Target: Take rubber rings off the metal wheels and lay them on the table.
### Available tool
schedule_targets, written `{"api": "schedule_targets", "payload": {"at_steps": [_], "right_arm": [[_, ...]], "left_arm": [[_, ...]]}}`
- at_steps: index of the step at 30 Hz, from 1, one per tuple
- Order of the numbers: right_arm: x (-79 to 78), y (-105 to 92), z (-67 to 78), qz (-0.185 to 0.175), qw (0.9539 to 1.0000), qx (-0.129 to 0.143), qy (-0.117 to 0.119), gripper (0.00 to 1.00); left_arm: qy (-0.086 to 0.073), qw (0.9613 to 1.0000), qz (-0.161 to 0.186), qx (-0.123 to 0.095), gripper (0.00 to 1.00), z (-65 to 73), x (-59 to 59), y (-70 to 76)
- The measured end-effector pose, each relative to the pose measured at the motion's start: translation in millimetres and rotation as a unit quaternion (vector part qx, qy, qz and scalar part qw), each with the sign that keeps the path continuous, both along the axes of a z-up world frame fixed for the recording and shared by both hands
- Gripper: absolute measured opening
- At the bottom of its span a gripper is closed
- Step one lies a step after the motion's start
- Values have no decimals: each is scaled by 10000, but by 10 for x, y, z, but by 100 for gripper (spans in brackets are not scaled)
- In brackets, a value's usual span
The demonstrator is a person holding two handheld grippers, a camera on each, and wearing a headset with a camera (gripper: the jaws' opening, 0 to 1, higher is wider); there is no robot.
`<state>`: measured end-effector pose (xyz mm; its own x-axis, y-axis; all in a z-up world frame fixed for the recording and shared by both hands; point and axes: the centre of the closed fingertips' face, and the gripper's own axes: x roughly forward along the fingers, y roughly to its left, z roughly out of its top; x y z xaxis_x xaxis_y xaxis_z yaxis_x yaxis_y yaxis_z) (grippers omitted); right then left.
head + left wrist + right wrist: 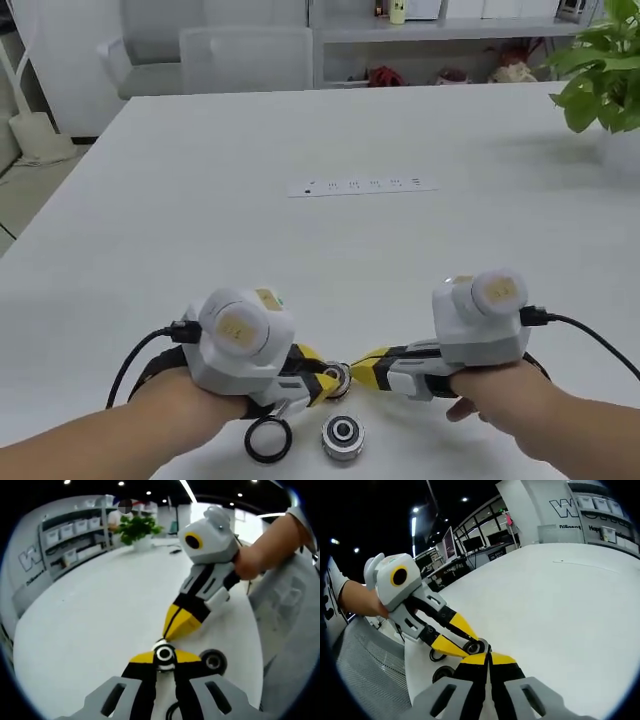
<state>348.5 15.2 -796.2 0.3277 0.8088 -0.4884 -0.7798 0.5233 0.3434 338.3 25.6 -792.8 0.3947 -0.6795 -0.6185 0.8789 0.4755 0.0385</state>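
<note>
My left gripper [328, 380] [165, 658] is shut on a small metal wheel [337, 376] [165, 652] [475, 645], held just above the table near its front edge. My right gripper [358, 371] [489, 655] faces it tip to tip. Its yellow jaws are shut and touch the wheel's rim, and I cannot tell whether they pinch anything. A loose black rubber ring [268, 438] [437, 655] lies on the table below the left gripper. Beside the ring lies a second wheel [343, 436] [213, 661] [443, 673] with a dark rim.
The white table [330, 250] stretches far ahead, with a power strip [362, 186] set in its middle. A potted plant [600, 75] stands at the far right corner. Chairs and shelves stand beyond the far edge.
</note>
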Motion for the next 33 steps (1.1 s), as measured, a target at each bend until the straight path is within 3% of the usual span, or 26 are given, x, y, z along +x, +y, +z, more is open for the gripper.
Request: {"api": "schedule_targets", "payload": {"at_steps": [6, 25, 27, 29, 33], "right_arm": [[-5, 20, 29, -51, 9999, 120, 96, 0], [-68, 93, 72, 219, 9997, 84, -27, 0], [-89, 118, 85, 274, 9995, 131, -18, 0], [-195, 232, 169, 510, 9979, 405, 65, 0], [-131, 211, 126, 381, 9990, 215, -60, 0]], "left_arm": [[-25, 10000, 38, 47, 13, -2, 3, -1], [-65, 9999, 83, 90, 12, 3, 19, 4], [-66, 9999, 85, 88, 12, 3, 16, 3], [-65, 9999, 94, 84, 12, 2, 12, 1], [-65, 9999, 116, 65, 12, -7, 9, 2]]}}
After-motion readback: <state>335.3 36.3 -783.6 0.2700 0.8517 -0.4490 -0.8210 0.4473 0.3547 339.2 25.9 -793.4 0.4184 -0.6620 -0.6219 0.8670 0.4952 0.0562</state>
